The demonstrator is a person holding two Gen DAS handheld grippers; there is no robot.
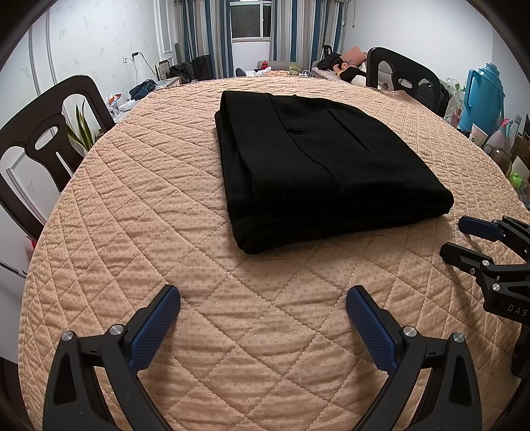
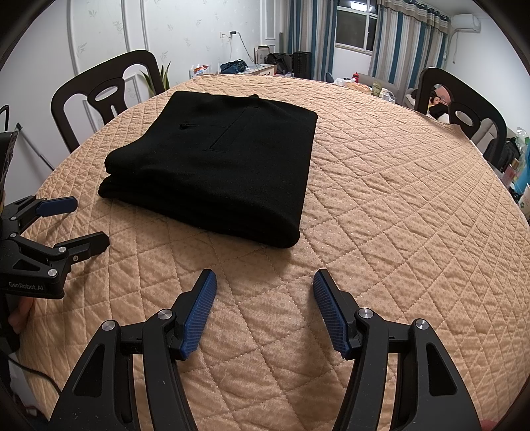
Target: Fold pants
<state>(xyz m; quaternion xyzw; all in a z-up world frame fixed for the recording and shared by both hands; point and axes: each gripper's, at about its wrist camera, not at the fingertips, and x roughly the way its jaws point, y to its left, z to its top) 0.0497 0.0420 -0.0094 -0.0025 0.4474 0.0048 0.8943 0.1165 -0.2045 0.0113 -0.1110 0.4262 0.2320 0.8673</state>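
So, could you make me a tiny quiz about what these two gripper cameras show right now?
1. True or false: the black pants lie folded in a neat stack on the quilted cover.
2. What is the left gripper holding? A) the pants B) nothing C) a cup
3. Fill in: both the left gripper and the right gripper have their jaws ____.

Key:
1. True
2. B
3. Open; neither touches the pants.

Round table, dining room clutter

A peach quilted cover (image 1: 165, 199) tops the table; dark chairs (image 1: 49, 139) flank it, a blue thermos (image 1: 483, 96) stands right, striped curtains (image 2: 391, 49) frame the far window (image 1: 246, 20).
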